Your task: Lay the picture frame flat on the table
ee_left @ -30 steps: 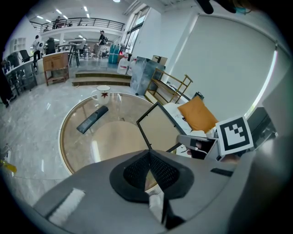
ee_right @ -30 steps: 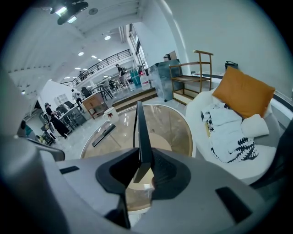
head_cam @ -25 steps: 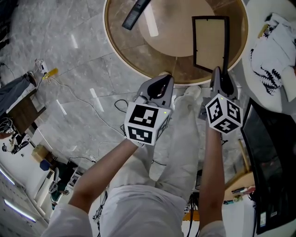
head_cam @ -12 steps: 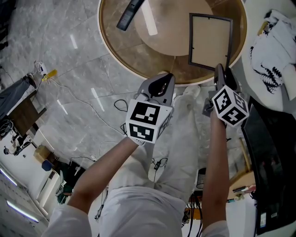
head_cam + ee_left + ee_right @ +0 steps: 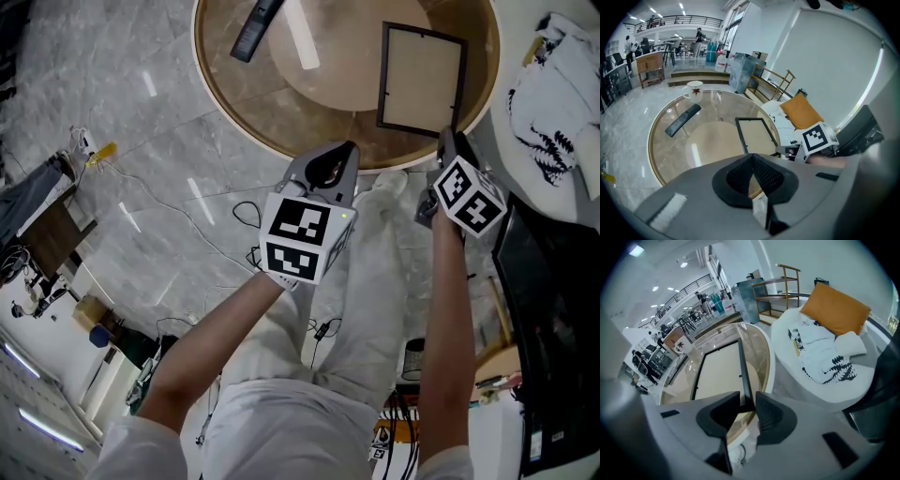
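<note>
The black picture frame (image 5: 422,78) with a pale backing lies flat on the round glass table (image 5: 244,122), near its right rim. My right gripper (image 5: 448,136) is at the frame's near right corner. In the right gripper view, the frame's edge (image 5: 742,369) runs between the jaws of this gripper (image 5: 746,404). The jaws are closing, and a gap shows beside the left pad. My left gripper (image 5: 337,155) hovers just off the table's near rim, shut and empty, its pads (image 5: 752,157) meeting. The frame (image 5: 754,136) lies ahead of it.
A black remote control (image 5: 255,28) lies on the table's far left part. A white mug (image 5: 695,89) stands at the far rim. A white seat with patterned clothes (image 5: 562,103) and an orange cushion (image 5: 839,308) is to the right. A dark screen (image 5: 553,319) is near my right arm.
The frame has gone from tilted, with its right edge raised, to lying flat on the glass. My right gripper shifted slightly right at the frame's corner. The left gripper barely moved.
</note>
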Action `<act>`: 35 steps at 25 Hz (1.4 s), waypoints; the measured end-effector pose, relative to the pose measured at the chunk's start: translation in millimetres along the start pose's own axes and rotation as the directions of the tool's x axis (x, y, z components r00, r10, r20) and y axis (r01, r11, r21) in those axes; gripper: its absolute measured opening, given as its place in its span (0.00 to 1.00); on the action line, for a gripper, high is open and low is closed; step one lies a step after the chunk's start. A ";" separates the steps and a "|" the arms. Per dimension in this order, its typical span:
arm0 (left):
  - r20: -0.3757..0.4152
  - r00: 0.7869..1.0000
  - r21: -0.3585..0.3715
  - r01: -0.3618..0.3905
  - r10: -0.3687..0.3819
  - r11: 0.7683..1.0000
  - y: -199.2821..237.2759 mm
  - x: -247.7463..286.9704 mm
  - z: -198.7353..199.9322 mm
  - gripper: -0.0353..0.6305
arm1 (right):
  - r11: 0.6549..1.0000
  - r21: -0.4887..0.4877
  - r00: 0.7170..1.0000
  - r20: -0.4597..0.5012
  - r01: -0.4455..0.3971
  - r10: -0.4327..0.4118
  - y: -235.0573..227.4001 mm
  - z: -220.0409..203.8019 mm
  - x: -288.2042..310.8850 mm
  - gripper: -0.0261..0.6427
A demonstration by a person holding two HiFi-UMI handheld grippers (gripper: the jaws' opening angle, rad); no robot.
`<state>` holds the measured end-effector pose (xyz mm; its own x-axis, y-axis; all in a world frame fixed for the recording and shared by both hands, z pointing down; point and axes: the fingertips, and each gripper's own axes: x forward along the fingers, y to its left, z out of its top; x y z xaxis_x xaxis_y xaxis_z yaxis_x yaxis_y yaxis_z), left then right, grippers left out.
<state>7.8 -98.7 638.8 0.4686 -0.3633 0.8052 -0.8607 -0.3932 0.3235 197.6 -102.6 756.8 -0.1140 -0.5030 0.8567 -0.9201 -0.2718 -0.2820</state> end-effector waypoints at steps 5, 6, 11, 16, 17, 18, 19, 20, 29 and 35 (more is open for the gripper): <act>-0.001 1.000 0.003 0.000 0.000 1.000 -2.4 -1.2 -0.3 0.06 | 1.000 -0.013 1.000 0.002 -0.001 0.002 -1.1 1.1 -2.5 0.18; -0.002 1.000 0.005 0.001 -0.001 1.000 -2.8 -2.0 -0.2 0.06 | 1.000 -0.011 1.000 0.005 0.000 0.001 -1.2 2.0 -4.0 0.18; 0.005 1.000 0.019 -0.001 0.001 1.000 -7.2 -11.3 4.3 0.06 | 1.000 -0.017 1.000 0.016 0.002 -0.001 0.2 6.4 -19.7 0.15; 0.023 1.000 0.042 -0.004 0.003 0.999 -19.1 -35.9 19.7 0.06 | 1.000 -0.001 1.000 0.018 -0.002 0.002 3.4 11.6 -50.6 0.09; 0.027 1.000 0.046 -0.003 0.002 0.999 -22.4 -42.2 23.4 0.06 | 1.000 0.001 1.000 0.020 -0.004 0.004 4.7 14.0 -58.6 0.09; 0.029 1.000 0.051 -0.002 0.001 0.999 -25.7 -48.5 27.4 0.06 | 1.000 0.001 1.000 0.023 -0.006 0.006 6.7 17.2 -66.6 0.08; 0.031 1.000 0.057 -0.002 0.000 0.998 -29.0 -55.0 31.6 0.06 | 1.000 0.001 1.000 0.027 -0.010 0.010 9.1 20.8 -74.8 0.08; 0.033 0.999 0.065 -0.002 0.000 0.998 -32.6 -62.4 35.9 0.06 | 1.000 0.000 0.999 0.031 -0.013 0.013 11.8 23.9 -83.9 0.08; 0.083 0.996 0.111 0.001 -0.010 0.994 -69.6 -146.2 84.0 0.06 | 0.999 -0.029 0.995 0.084 -0.042 0.045 38.2 59.0 -184.5 0.07; 0.135 0.990 0.120 0.013 -0.029 0.993 -101.3 -203.8 117.7 0.06 | 0.994 -0.080 0.989 0.120 -0.072 0.081 54.7 81.0 -267.5 0.06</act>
<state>22.9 -84.2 383.4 0.5160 -0.4623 0.7211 -0.8245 -0.4962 0.2719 208.1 -49.3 477.3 -0.1426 -0.6181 0.7730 -0.9364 -0.1687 -0.3076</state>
